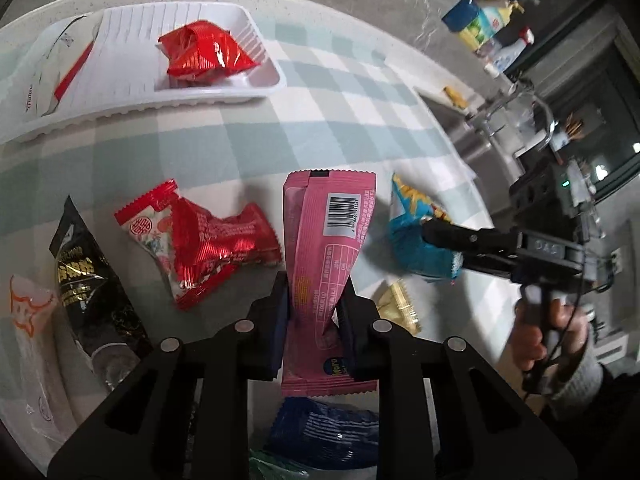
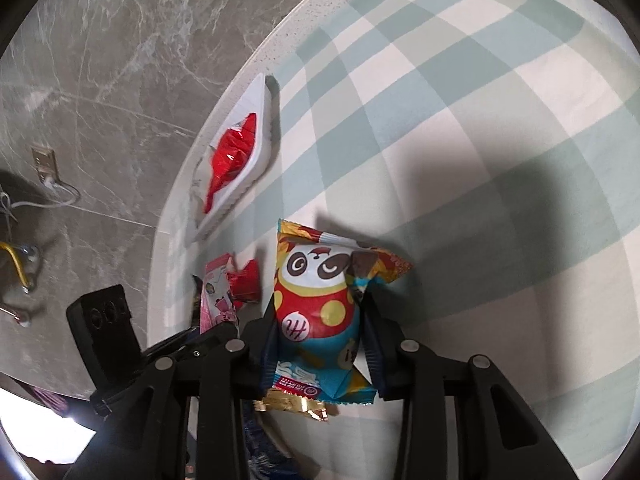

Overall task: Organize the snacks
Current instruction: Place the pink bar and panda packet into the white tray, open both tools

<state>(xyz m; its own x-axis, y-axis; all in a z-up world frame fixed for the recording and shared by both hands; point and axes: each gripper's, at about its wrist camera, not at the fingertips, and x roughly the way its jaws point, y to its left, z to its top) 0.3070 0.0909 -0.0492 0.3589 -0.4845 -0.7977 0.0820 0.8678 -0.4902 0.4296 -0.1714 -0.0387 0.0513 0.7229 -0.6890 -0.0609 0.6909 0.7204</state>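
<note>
My left gripper is shut on a long pink snack packet and holds it above the checked tablecloth. My right gripper is shut on a blue, red and white panda snack packet; it also shows in the left wrist view, held to the right of the pink packet. A white tray at the far left of the table holds a red foil packet and a white packet. The tray also shows in the right wrist view.
On the cloth lie a red foil packet, a black packet, a white-and-orange packet, a gold packet and a dark blue packet. The round table's edge drops to grey floor. A sink and bottles stand beyond.
</note>
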